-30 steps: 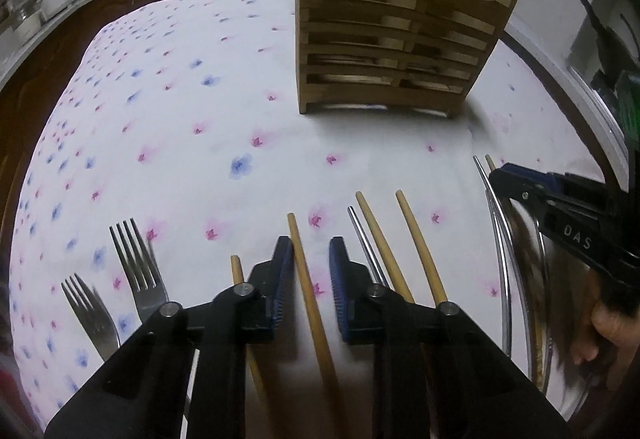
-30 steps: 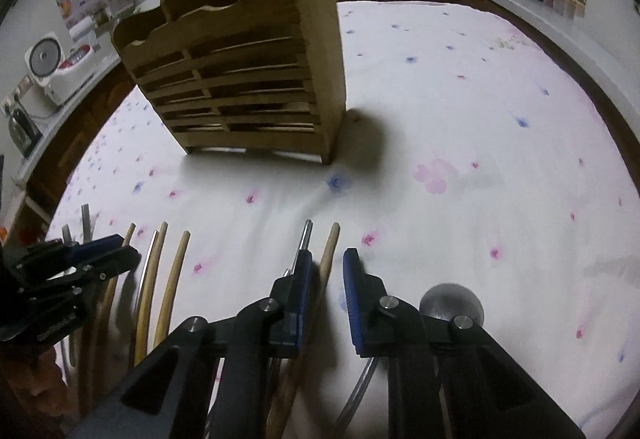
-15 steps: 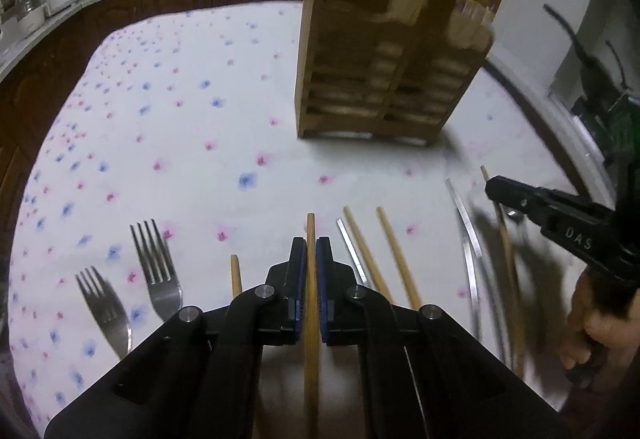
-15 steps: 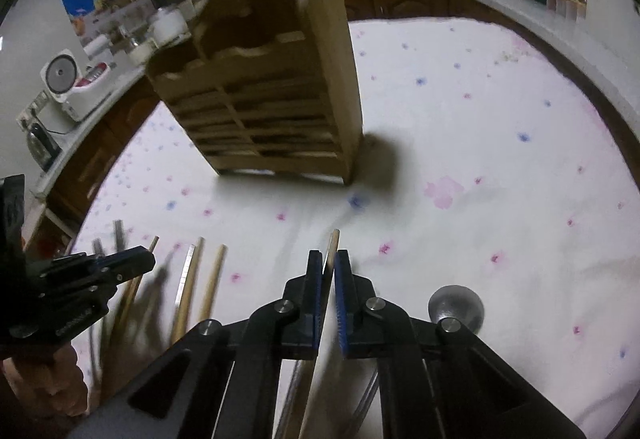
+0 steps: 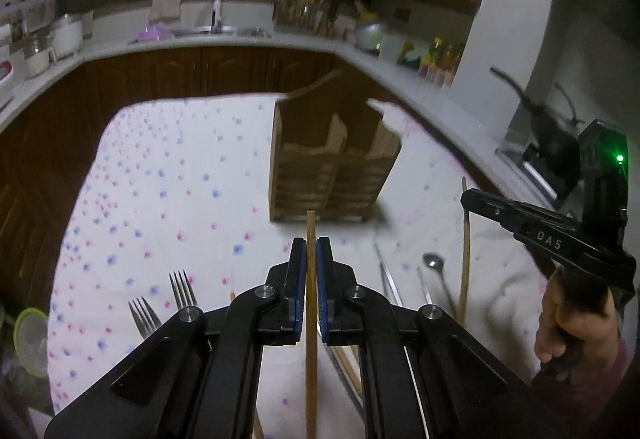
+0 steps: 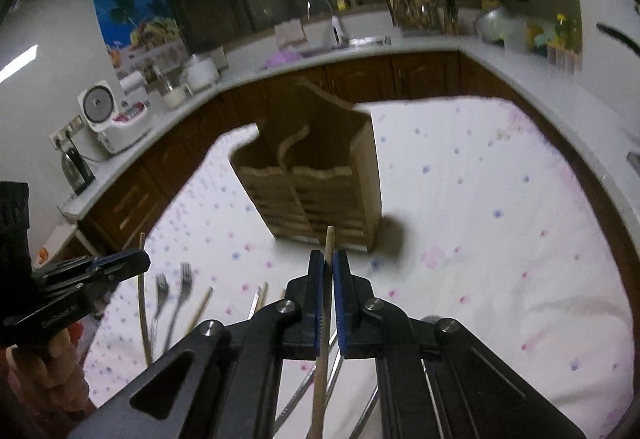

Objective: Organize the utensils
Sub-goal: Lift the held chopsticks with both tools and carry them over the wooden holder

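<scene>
My left gripper [image 5: 311, 253] is shut on a wooden chopstick [image 5: 311, 319] and holds it above the table. My right gripper [image 6: 328, 265] is shut on another wooden chopstick [image 6: 322, 343], also lifted. The right gripper shows in the left wrist view [image 5: 468, 197] with its chopstick [image 5: 465, 247]. The left gripper shows in the right wrist view [image 6: 140, 261]. A wooden slatted utensil holder [image 5: 332, 163] with two front compartments stands ahead on the floral cloth; it also shows in the right wrist view [image 6: 316, 183]. Two forks [image 5: 160, 303], a spoon [image 5: 434, 263] and more chopsticks lie on the cloth.
The table has a white floral cloth [image 5: 168, 175]. Kitchen counters with a rice cooker [image 6: 110, 119], a kettle [image 6: 76, 169], jars and a sink surround it. A lidded jar [image 5: 30, 343] sits at the lower left.
Both grippers closed on chopsticks and rose from the table, each carrying one. The view has tilted up, so the holder looks farther and lower.
</scene>
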